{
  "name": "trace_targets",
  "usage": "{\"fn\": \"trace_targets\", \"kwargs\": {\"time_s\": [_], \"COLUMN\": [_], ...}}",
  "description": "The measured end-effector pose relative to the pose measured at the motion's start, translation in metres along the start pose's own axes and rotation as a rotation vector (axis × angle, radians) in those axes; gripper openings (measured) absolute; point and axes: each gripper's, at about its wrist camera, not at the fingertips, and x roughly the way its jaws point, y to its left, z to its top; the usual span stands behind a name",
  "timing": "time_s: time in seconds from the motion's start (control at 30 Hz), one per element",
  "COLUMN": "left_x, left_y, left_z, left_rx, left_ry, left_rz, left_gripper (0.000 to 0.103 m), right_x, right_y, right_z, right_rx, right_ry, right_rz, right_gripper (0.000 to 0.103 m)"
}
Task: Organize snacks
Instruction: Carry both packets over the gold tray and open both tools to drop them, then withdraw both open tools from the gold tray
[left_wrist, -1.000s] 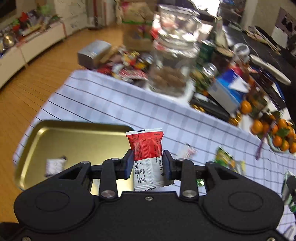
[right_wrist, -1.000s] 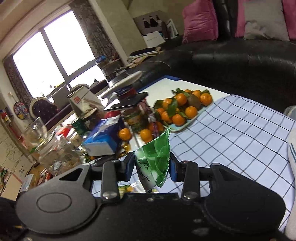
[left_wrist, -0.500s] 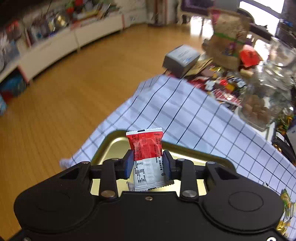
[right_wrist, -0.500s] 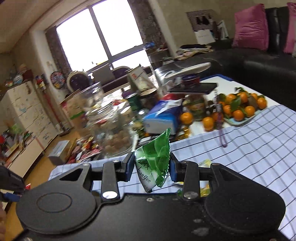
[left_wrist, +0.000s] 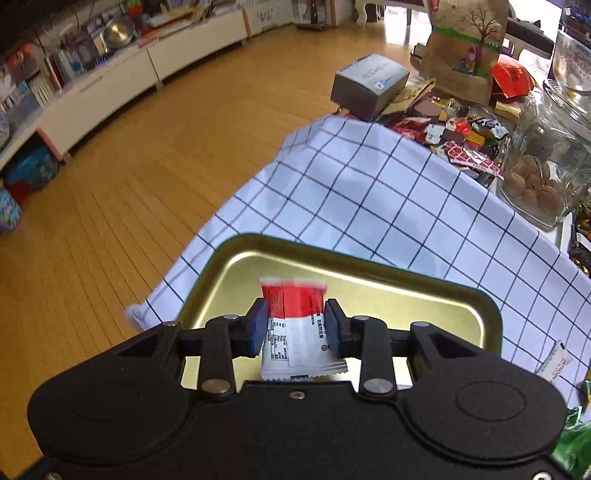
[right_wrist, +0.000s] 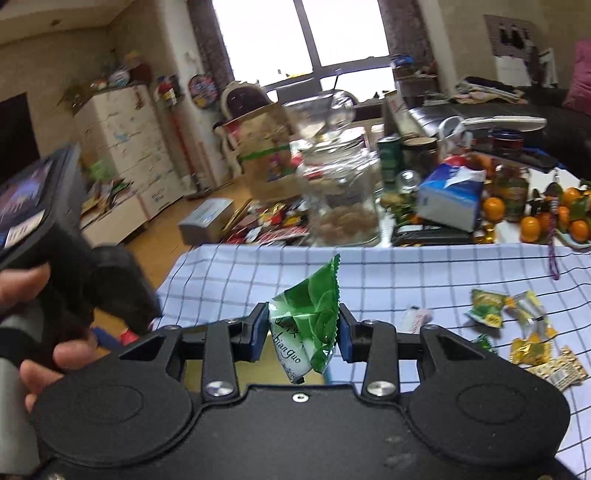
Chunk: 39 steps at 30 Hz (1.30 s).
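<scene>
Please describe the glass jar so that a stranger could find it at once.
Past the far edge of the checked cloth, amid the clutter, stands the glass jar. Beside the blue tissue box, it alone is clear, with brown snacks at its bottom.

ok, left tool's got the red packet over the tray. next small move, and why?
Probably open the left tool and drop the red-and-white packet. It is clamped between the pads, and the gold tray shows directly behind it, so releasing should land it inside.
</scene>
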Motion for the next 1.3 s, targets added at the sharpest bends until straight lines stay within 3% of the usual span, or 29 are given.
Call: {"fn": "trace_targets", "kwargs": {"time_s": [0.17, 0.8, 0.97, 1.07, 1.3], "left_x": [-0.003, 0.005, 0.007, 0.006, 0.006], "left_y": [0.0, 0.007, 0.006, 0.0, -0.017], "left_z": [0.001, 0.0, -0.001, -0.003, -0.009], "left_rx": [0.028, -0.012, -0.013, 0.014, 0.076], "left_ry": [-0.044, 0.011, 0.028, 0.027, 0.054], "left_rz": [0.029, -0.002, -0.003, -0.006, -0.009], "left_gripper": [0.036, 0.037, 0.037, 0.037, 0.037], "right_x": [0.002, 0.012, 0.008, 0.007, -0.001], "right_y": [0.008, 0.012, -0.005, -0.018, -0.047], "right_z": [-0.006, -0.015, 0.0, 0.011, 0.038], "right_rx": [-0.004, 0.036, 0.203, 0.306, 0.362], "right_ry": [0.045, 0.114, 0.12, 0.139, 0.261], "right_rz": [0.046, 0.067, 0.066, -0.001, -0.264], "right_gripper": [0.04, 0.043, 0.043, 0.043, 0.044]}}
